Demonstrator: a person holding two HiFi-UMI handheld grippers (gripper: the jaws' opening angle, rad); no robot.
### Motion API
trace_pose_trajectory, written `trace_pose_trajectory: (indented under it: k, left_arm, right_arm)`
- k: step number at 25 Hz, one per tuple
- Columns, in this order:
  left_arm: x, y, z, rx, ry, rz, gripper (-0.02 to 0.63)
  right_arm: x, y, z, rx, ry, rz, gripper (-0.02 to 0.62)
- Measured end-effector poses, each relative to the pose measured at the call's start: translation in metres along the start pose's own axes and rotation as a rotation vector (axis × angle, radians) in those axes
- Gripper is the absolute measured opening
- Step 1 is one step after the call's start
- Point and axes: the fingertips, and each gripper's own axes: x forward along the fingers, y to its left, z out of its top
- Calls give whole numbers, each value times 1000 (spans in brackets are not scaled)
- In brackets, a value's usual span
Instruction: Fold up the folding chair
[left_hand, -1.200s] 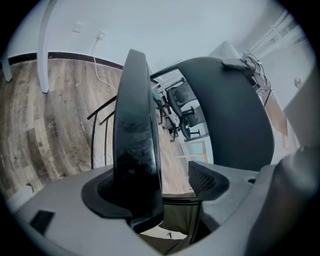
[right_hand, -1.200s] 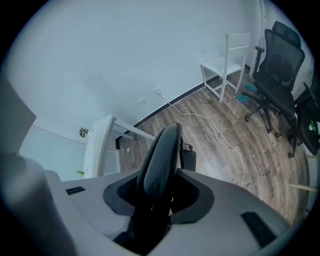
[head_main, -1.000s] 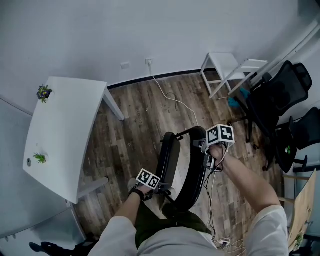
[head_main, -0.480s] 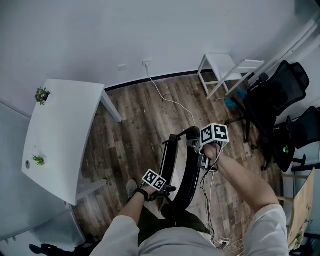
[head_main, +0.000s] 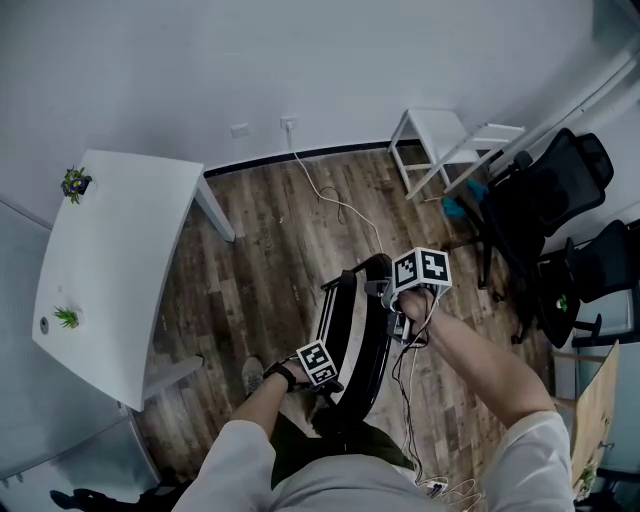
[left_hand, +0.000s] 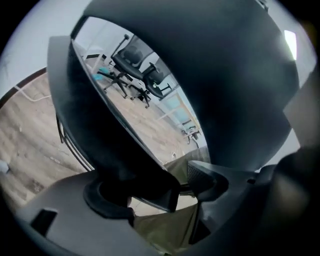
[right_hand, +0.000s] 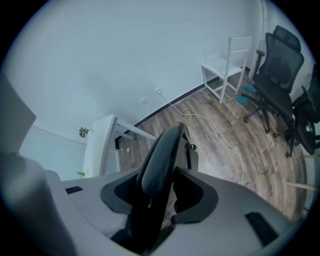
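At left we see a white counter (head_main: 105, 270) with two small plants (head_main: 74, 183). The left gripper (left_hand: 157, 189) has its jaws wide apart around a dark edge of the folding chair (head_main: 352, 320), which stands nearly flat on the wood floor (head_main: 270, 250). The right gripper (right_hand: 162, 191), jaws just opening, loosely straddles the backrest (right_hand: 162, 150). Only the gripper views show this; overhead, marker cubes (head_main: 420, 270) hide both.

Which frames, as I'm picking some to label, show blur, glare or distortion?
Head view: evenly lit, sharp, wall bowed. Left gripper view: folding chair looms close, dark and blurred, glare spot top right. Right gripper view: fisheye, dark corners.
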Motion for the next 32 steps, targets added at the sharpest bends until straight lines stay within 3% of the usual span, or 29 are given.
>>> trace_pose_trajectory:
  k: [10,15,17,22,29,32]
  left_arm:
    - [11,-5,1,203,105,-23,351]
    - [15,-7,-7,293,229,-45,353]
    - [14,-8,-8,275,208,-57,353]
    - [13,-11,4,159,43,-49,357]
    - [-6,-10,-12,97,11,-6,373]
    - [-20,-14,-12,35,-83,-15,373]
  right_arm:
    - [-3,-6,2,81,-10,-12,198]
    - [-3,-9,2,74,-13,-14,198]
    - [-1,-8,1,64,-4,9,196]
    - [0,-2,1,-10,24,35,218]
    - [8,8,0,-79,75,35,224]
    - [9,10,-1,-99,97,38,225]
